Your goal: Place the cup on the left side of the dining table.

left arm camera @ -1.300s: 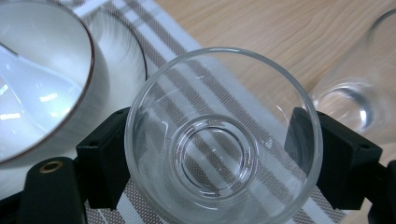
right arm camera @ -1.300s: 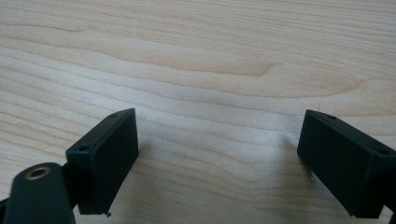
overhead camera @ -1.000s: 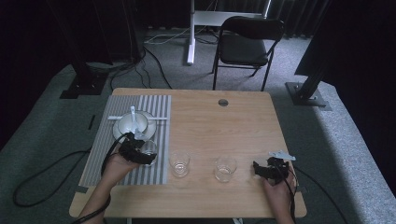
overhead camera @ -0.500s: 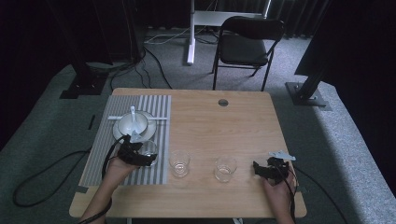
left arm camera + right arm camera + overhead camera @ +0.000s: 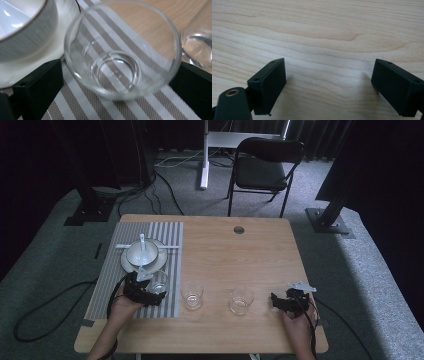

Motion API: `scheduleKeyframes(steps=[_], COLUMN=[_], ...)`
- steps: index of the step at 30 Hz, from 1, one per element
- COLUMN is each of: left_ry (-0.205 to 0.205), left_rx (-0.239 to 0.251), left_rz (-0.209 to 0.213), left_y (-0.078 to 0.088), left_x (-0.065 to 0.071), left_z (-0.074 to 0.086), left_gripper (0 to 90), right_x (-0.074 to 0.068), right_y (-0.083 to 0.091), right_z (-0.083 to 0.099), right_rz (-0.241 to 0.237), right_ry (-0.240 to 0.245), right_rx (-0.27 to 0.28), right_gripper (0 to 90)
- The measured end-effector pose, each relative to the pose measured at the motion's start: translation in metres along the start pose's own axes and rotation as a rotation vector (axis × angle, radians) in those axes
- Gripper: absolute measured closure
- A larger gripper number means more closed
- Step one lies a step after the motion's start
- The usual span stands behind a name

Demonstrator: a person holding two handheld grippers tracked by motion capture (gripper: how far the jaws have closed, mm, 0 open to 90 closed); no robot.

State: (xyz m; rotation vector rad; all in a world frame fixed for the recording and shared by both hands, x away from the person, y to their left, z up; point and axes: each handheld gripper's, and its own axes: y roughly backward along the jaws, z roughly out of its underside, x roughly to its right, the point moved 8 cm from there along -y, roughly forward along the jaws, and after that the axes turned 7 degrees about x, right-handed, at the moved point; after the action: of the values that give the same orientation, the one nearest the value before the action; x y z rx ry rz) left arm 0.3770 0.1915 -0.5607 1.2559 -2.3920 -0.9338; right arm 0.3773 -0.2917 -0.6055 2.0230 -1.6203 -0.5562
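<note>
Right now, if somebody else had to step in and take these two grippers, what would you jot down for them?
Left gripper: jaws either side of a clear glass on the striped mat; whether they press it is unclear.
Right gripper: open, with nothing between the jaws, low over bare table at the near right.
Things: bowl with spoon on a plate, just behind that glass. Two more glasses stand on the wood between the grippers.
Done: one glass is at the mat.
Left: probably the other two glasses, the middle one first.
</note>
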Motion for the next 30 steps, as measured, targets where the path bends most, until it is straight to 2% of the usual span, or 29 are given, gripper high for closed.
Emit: scheduleKeyframes(steps=[3,9,18,20,22,25,27,30], left_ry=[0.007,0.05,0.071,0.07,0.088,0.096,0.098,0.122], left_rx=[-0.009,-0.004,0.001,-0.002,0.005,0.015,0.007,0.01], left_rz=[-0.005,-0.018,-0.05,-0.067,-0.071,-0.065,-0.079,-0.091], left_y=[0.001,0.006,0.011,0.014,0.018,0.022,0.023,0.028], left_x=[-0.001,-0.007,-0.014,-0.018,-0.021,-0.023,-0.026,-0.029], left_z=[0.008,0.022,0.038,0.046,0.052,0.057,0.063,0.069], left_gripper=[0.2,0.2,0.2,0.2,0.2,0.2,0.2,0.2], right_x=[0.0,0.0,0.0,0.0,0.0,0.0,0.0,0.0], right_y=[0.0,0.0,0.0,0.0,0.0,0.0,0.0,0.0], right_z=[0.0,0.0,0.0,0.0,0.0,0.0,0.0,0.0], right_rz=[0.0,0.0,0.0,0.0,0.0,0.0,0.0,0.0], right_ry=[0.0,0.001,0.001,0.001,0.0,0.001,0.001,0.001], right_rx=[0.0,0.001,0.001,0.001,0.001,0.001,0.0,0.001], right_gripper=[12.0,12.0,12.0,12.0,12.0,12.0,12.0,12.0])
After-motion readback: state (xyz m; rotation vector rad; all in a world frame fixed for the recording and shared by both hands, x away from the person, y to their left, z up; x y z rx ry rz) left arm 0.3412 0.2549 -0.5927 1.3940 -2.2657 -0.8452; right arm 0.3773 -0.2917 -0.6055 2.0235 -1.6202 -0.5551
